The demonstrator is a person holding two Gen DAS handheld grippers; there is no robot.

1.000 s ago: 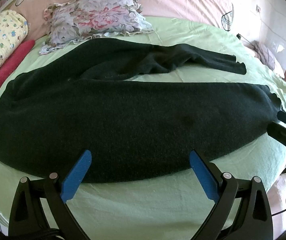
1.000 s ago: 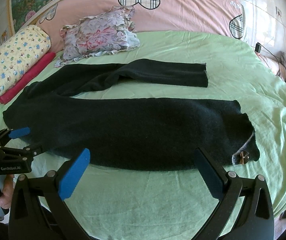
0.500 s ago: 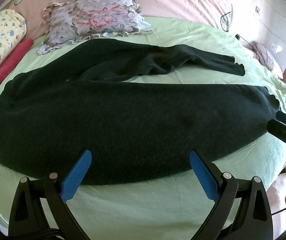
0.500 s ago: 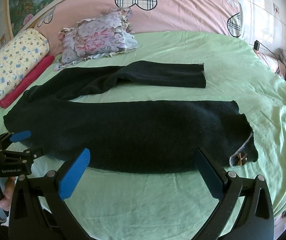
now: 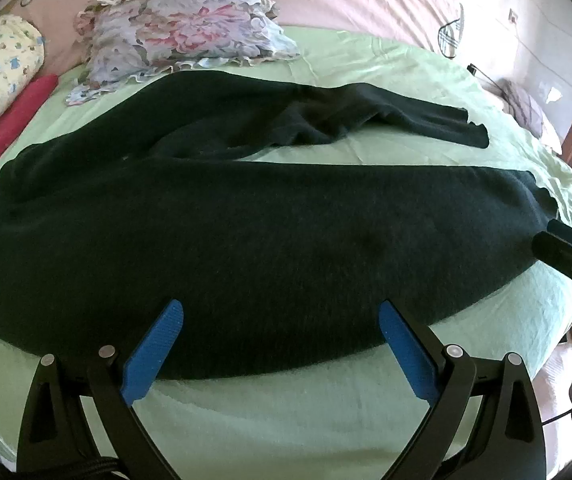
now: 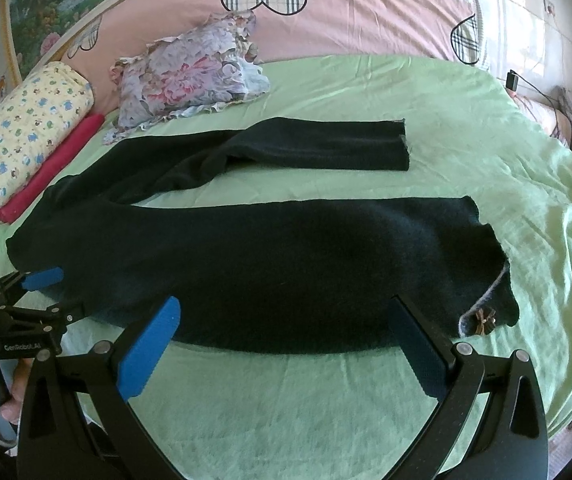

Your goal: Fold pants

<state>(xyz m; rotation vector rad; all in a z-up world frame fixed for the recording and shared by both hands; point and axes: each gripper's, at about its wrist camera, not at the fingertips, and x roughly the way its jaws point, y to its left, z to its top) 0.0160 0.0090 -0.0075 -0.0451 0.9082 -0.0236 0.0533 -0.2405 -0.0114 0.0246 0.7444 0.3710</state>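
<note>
Black knit pants (image 5: pixel 245 240) lie spread flat on a green bed sheet (image 5: pixel 286 412), the near leg running left to right and the far leg angled behind it. In the right wrist view the pants (image 6: pixel 286 264) show a small bow (image 6: pixel 484 318) at the near right end. My left gripper (image 5: pixel 281 320) is open and empty, its blue pads just over the near edge of the pants. My right gripper (image 6: pixel 286 316) is open and empty at the same near edge, further right. Each gripper shows at the side of the other's view.
A floral pillow (image 6: pixel 189 76) lies at the back of the bed. A yellow patterned bolster (image 6: pixel 25 124) on a red towel (image 6: pixel 49 164) sits at the back left. A pink headboard cover (image 6: pixel 366 12) runs behind. The bed edge drops off on the right.
Both grippers have moved slightly forward toward the near edge of the pants. The pants have not moved.
</note>
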